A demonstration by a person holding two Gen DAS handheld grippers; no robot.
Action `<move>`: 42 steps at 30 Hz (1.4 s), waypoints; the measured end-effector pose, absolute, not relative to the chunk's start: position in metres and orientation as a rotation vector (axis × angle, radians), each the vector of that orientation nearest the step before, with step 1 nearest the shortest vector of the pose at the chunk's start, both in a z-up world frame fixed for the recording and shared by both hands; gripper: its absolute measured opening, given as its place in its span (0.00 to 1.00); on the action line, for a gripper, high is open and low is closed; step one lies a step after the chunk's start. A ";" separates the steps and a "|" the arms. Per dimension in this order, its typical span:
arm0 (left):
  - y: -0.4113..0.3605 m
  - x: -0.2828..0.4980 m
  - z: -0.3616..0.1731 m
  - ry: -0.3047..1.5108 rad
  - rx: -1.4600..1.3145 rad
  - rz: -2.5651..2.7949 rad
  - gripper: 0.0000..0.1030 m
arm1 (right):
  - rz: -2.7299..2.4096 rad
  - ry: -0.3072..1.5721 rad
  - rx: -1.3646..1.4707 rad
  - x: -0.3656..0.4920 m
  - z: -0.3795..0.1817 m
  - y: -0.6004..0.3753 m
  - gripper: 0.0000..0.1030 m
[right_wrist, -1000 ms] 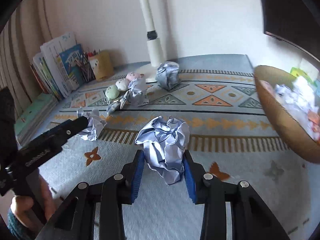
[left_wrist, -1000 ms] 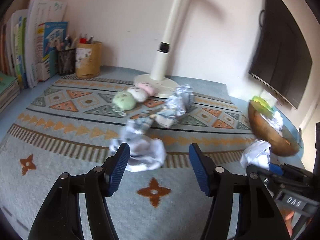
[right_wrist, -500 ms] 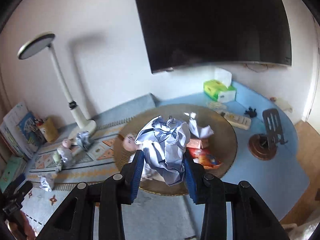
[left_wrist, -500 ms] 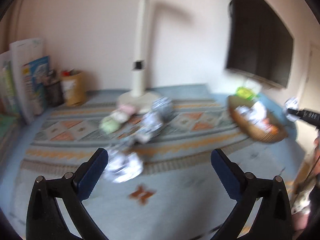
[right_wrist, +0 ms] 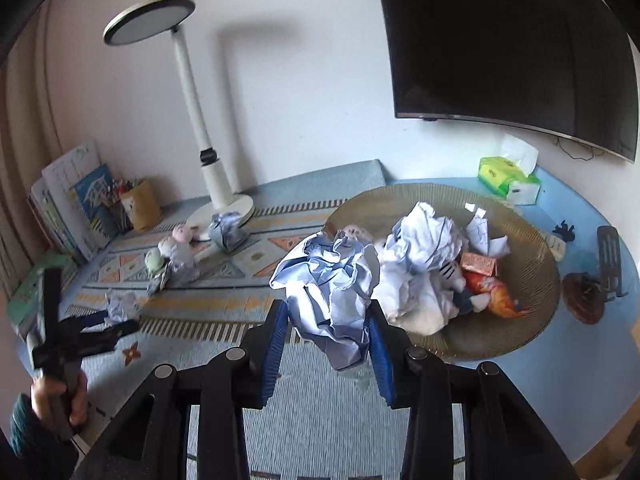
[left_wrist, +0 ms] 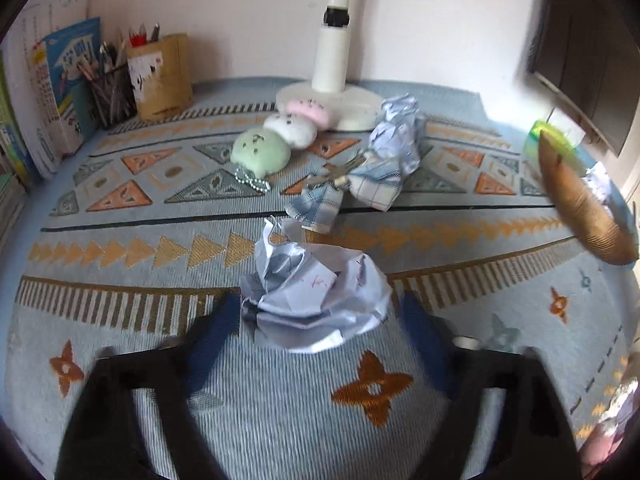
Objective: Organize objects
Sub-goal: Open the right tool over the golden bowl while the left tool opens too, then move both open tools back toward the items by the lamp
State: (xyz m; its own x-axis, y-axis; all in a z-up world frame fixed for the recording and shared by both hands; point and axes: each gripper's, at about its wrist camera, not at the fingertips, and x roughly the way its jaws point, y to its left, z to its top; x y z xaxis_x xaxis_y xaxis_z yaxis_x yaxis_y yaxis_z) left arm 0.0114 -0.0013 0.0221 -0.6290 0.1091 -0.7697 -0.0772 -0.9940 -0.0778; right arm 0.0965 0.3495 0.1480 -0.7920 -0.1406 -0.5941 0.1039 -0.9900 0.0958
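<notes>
**Right gripper at bowl with paper; left closing around second wad**

Since a second ago the right gripper (right_wrist: 328, 344) has carried its paper ball (right_wrist: 330, 292) from over the rug to the near rim of the bowl (right_wrist: 532, 256). Its blue pads are clamped on the wad's sides, the paper standing up above them. Left gripper (left_wrist: 316, 332) swung away and is back at the paper wad (left_wrist: 316, 296) on the rug (left_wrist: 120, 248); its jaws have just been closing, after springing wide half a second ago. The wad lies between the blurred blue pads. On the left side the pad looks at the paper's edge, on the right a sliver of rug shows; firm contact cannot be told through the blur.

Bowl holds crumpled paper and an orange packet. Far of the wad lie a checked cloth (left_wrist: 352, 184) with keys, another paper ball (left_wrist: 400, 128) by the lamp (left_wrist: 332, 92) base, and three plush toys (left_wrist: 280, 136). Pen cups (left_wrist: 160, 76) and books stand far left. A hand (right_wrist: 60, 396) grips the left tool's handle.
</notes>
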 end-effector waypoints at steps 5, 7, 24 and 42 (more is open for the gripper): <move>0.008 0.022 0.034 -0.038 -1.211 2.730 0.52 | -3.022 -0.142 0.917 0.115 0.150 0.386 0.37; 0.033 0.026 0.050 -0.016 -1.152 2.672 0.52 | -3.077 -0.212 0.905 0.116 0.163 0.409 0.37; 0.290 -0.013 0.112 0.279 -0.844 2.298 0.82 | -3.117 -0.360 1.202 0.045 0.166 0.488 0.65; 0.012 0.029 0.075 -0.119 -0.883 2.843 0.98 | -2.757 -0.096 0.929 0.062 0.143 0.285 0.85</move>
State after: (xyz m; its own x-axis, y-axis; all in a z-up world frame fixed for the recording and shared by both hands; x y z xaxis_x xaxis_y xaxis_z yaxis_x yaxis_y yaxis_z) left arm 0.0290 0.0125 0.0747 -0.8123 0.1775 -0.5555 -0.1306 -0.9837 -0.1235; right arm 0.0620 0.2851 0.1427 -0.7725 -0.2370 -0.5891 0.1957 -0.9714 0.1343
